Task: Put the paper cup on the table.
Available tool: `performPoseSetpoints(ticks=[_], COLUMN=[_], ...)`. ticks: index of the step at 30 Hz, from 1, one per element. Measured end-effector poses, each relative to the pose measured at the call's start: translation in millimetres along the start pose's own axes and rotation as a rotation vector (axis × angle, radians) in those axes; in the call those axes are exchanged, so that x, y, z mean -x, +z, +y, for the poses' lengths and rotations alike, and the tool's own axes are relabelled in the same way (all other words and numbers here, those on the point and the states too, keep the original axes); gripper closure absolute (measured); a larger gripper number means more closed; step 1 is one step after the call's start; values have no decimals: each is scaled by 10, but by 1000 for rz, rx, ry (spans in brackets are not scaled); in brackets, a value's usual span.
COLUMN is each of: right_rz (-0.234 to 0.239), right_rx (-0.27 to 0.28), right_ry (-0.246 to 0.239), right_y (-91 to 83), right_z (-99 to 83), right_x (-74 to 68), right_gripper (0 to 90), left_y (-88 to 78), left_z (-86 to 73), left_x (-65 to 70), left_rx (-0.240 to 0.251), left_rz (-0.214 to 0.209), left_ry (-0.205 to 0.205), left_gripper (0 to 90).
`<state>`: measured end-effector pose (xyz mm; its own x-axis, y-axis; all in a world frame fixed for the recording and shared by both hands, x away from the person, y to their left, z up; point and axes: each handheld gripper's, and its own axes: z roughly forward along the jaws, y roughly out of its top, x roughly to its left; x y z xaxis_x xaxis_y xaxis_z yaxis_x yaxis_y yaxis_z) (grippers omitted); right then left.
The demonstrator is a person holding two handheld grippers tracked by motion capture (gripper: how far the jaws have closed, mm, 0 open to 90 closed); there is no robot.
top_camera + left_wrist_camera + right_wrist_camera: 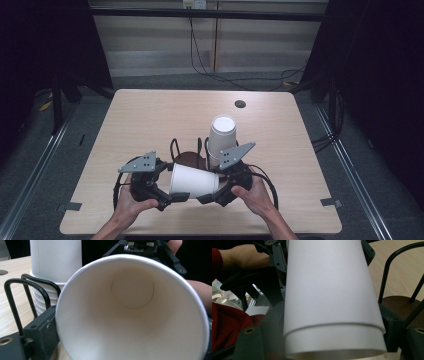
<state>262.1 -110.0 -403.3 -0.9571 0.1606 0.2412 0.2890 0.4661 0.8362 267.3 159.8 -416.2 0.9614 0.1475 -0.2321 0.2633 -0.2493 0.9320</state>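
A white paper cup [192, 181] lies on its side in the air above the middle of the near edge of the light wooden table [150, 115], bridged between the two grippers. Its open mouth faces the left gripper [169, 196], and its narrow base end points at the right gripper [212, 195]. This looks like a hand-over, or one cup being drawn off another.

In the right gripper view, that gripper's dark jaws sit against both sides of the cup wall and clamp it, which probably keeps the cup level. The left gripper's jaws stand wide apart at the mouth rim. One jaw is just beside the rim in the left gripper view, but I cannot tell whether its pads press on the cup.

Just behind, nearer the table's centre, a stack of upturned white paper cups [221, 137] stands in a black wire holder with a round brown base [190, 159]. The wire loops likely steady the pile so that single cups can be taken off.
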Motion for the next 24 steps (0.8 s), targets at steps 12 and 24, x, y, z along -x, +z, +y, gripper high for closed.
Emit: performPoseSetpoints(ticks=[12, 24], right_rz=[7, 10], right_rx=[-29, -10], right_ry=[-4, -5], right_y=[13, -1], right_z=[-29, -71], right_x=[25, 46], right_gripper=[242, 202], left_y=[-14, -5], left_z=[36, 83], left_x=[-7, 29], left_rx=[-23, -50], left_rz=[-19, -19], left_ry=[-11, -9], left_gripper=[114, 152])
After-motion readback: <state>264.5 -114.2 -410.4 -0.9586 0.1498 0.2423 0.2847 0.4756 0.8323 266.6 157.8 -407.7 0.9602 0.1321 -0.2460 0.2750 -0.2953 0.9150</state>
